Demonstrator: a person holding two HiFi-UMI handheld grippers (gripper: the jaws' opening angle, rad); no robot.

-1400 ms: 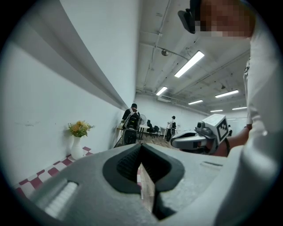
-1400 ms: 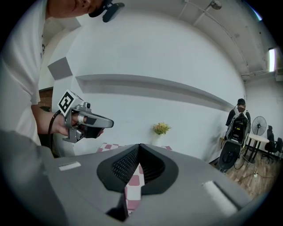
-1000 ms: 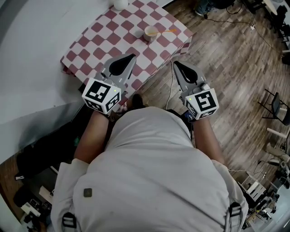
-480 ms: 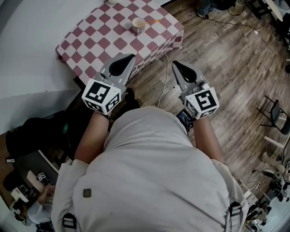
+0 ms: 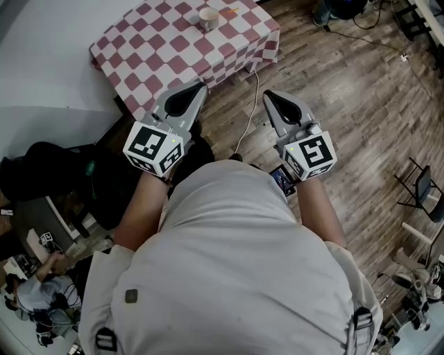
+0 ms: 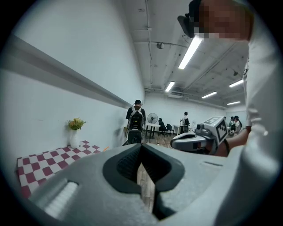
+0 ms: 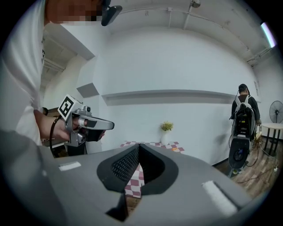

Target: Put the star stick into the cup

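A paper cup (image 5: 208,18) stands on the red-and-white checked table (image 5: 146,52) at the top of the head view. The orange star stick (image 5: 229,11) lies on the cloth just right of the cup. My left gripper (image 5: 202,85) and right gripper (image 5: 266,95) are held side by side in front of my body, well short of the table and over the wooden floor. Both are shut, with nothing between the jaws. In the left gripper view the shut tips (image 6: 141,147) point past the table (image 6: 42,162). In the right gripper view the tips (image 7: 139,148) point toward the table (image 7: 135,180).
A white vase of flowers (image 7: 166,132) stands at the table's far end by the white wall. A cable (image 5: 244,125) trails over the wooden floor from the table. A person with a backpack (image 6: 135,122) stands further off. Dark bags (image 5: 41,177) lie at the left, and a chair (image 5: 424,197) at the right.
The table with cup and stick has slid toward the top edge of the head view and more floor shows below it. Both grippers keep their places and stay shut.
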